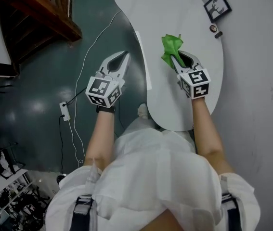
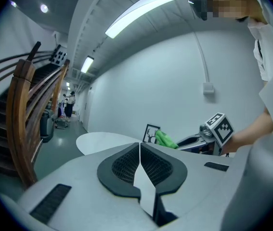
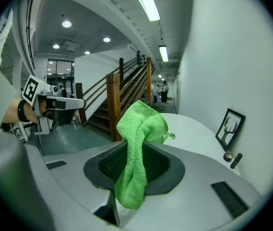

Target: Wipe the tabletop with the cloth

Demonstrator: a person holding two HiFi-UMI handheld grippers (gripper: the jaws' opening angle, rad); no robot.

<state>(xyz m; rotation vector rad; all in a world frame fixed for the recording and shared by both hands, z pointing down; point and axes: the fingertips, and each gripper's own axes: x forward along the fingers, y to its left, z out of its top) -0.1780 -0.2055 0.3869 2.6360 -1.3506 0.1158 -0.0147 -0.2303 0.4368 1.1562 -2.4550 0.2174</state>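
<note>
Cloth point(image 3: 136, 129), green, sits clamped in the right hand-held gripper point(image 1: 182, 57), its long axis along the jaws, bunched end poking ahead over the white surface point(image 1: 184, 18). Left hand-held gripper point(image 2: 139, 153), jaws together and empty, hangs alongside, off the surface.

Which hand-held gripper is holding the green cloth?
The right hand-held gripper: the green cloth is pinched between its jaws. The left hand-held gripper is shut with nothing in it.

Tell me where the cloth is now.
The cloth is clamped in the right gripper, over the white table at the head view's right, nearer the person than the framed picture.
</note>
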